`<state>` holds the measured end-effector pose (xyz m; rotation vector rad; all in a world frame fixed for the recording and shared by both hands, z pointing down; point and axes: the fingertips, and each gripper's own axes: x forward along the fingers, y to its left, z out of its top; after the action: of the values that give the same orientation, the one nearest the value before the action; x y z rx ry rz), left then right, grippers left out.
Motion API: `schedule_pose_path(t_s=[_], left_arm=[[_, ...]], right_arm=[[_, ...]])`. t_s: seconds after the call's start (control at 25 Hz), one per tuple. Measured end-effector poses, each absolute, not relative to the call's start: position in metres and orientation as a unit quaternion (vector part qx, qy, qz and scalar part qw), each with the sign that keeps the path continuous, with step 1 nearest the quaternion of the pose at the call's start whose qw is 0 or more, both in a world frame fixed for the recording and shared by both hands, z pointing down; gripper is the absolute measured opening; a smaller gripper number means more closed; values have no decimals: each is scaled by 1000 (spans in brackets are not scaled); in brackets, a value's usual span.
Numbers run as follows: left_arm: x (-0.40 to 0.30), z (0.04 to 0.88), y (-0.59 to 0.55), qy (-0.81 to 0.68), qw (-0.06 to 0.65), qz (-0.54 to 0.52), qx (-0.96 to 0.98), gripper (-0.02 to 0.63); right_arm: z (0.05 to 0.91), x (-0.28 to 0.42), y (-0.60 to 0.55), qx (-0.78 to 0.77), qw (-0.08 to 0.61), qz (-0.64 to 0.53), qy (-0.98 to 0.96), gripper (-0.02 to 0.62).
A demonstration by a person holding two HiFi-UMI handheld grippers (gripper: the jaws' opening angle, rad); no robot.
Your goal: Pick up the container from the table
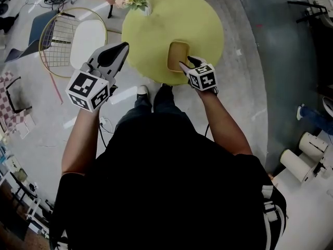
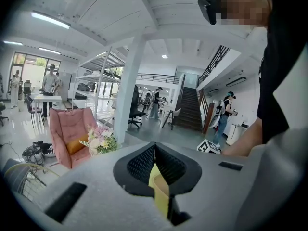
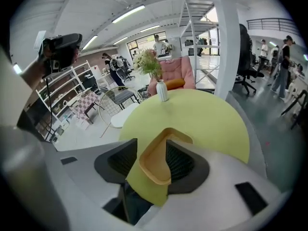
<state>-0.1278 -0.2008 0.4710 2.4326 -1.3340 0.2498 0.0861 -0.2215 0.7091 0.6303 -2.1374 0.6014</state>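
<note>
Round yellow bench (image 1: 171, 14), container (image 1: 177, 55) near the edge. Your right tool (image 1: 186, 61) is spread around it, left tool (image 1: 124, 47) pressed together, empty. A shallow bite could tip it off.

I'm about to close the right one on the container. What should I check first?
1. Right hand-held gripper jaws apart: ok.
2. Container between those jaws: ok.
3. Container resting on the yellow table: ok.
4. Flower vase clear of the grasp: ok.
5. Left hand-held gripper shut, empty, away from the container: ok.
6. Pads square to the container walls: cannot tell.
</note>
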Motion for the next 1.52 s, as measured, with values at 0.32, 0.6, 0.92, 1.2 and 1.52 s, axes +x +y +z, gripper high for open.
schedule_pose_path(t_s=[0.32, 0.6, 0.92, 1.2, 1.52], left_arm=[[-127, 486, -202, -477, 192, 93, 853, 17], [-127, 493, -207, -477, 197, 92, 852, 17], [-134, 504, -207, -481, 206, 98, 846, 17], [-138, 509, -207, -483, 211, 102, 843, 17], [-147, 515, -202, -485, 219, 106, 840, 17]], right_arm=[[742, 83, -201, 202, 440, 253, -838, 209], [769, 83, -188, 163, 475, 246, -829, 222], [799, 81, -170, 108, 531, 198, -817, 229], [826, 86, -164, 62, 593, 94, -797, 229], [848, 82, -160, 31, 620, 44, -783, 215]])
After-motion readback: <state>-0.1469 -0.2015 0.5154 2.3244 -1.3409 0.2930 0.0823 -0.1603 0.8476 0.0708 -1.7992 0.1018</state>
